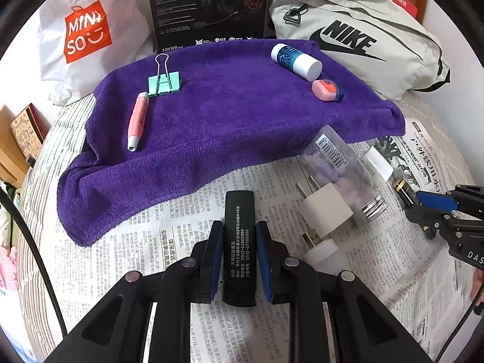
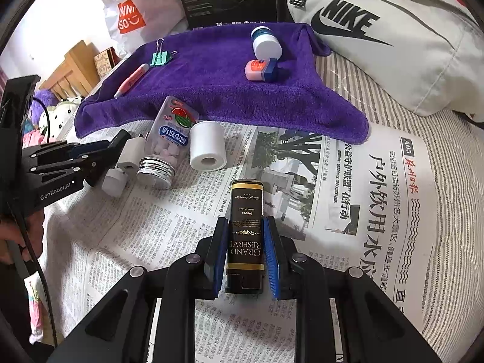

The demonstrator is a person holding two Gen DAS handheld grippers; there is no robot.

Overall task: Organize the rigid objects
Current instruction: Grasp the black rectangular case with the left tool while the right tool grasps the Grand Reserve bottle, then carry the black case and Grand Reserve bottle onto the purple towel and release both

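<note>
over newspaper (image 2: 348,187), near front edge of purple towel (image 1: 211,115): left gripper (image 1: 239,254) jaws clamped on black lighter (image 1: 239,242), right gripper (image 2: 245,251) jaws clamped on grand reserve tube (image 2: 245,236). both look light, stiff, slick-sided; mid-body hold seems safest.

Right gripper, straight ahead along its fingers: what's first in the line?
The right gripper is shut on the black Grand Reserve tube, which leads. Straight on, bare newspaper, then probably the purple towel edge. The white roll sits just left of the line; depth is uncertain.
</note>
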